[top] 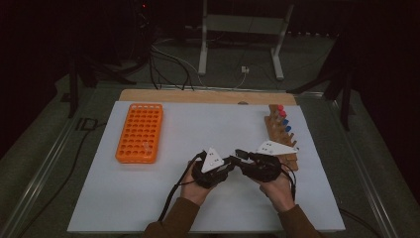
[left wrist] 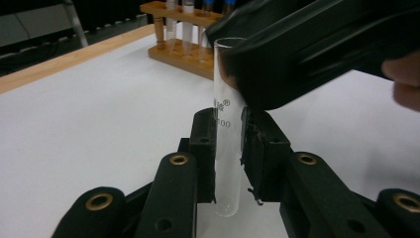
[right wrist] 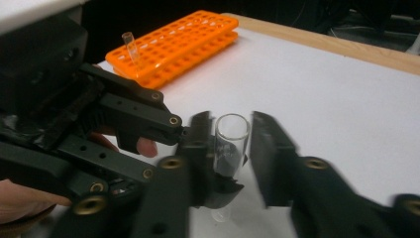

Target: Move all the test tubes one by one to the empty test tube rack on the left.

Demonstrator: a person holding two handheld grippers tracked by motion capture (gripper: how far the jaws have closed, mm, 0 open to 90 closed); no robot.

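At the table (top: 148, 198) centre, the left tool (left wrist: 229, 148) is clenched on a clear glass tube (left wrist: 229, 163), gripping its lower half and holding it upright. The right tool (right wrist: 233, 144) sits at three o'clock of the left one in the high view; its jaws flank the tube's open top, seemingly with a gap on one side, though blur makes this hard to judge. An orange rack (top: 140, 132) lies at ten o'clock with one tube in it; a wooden rack (top: 282, 133) stands at two o'clock.
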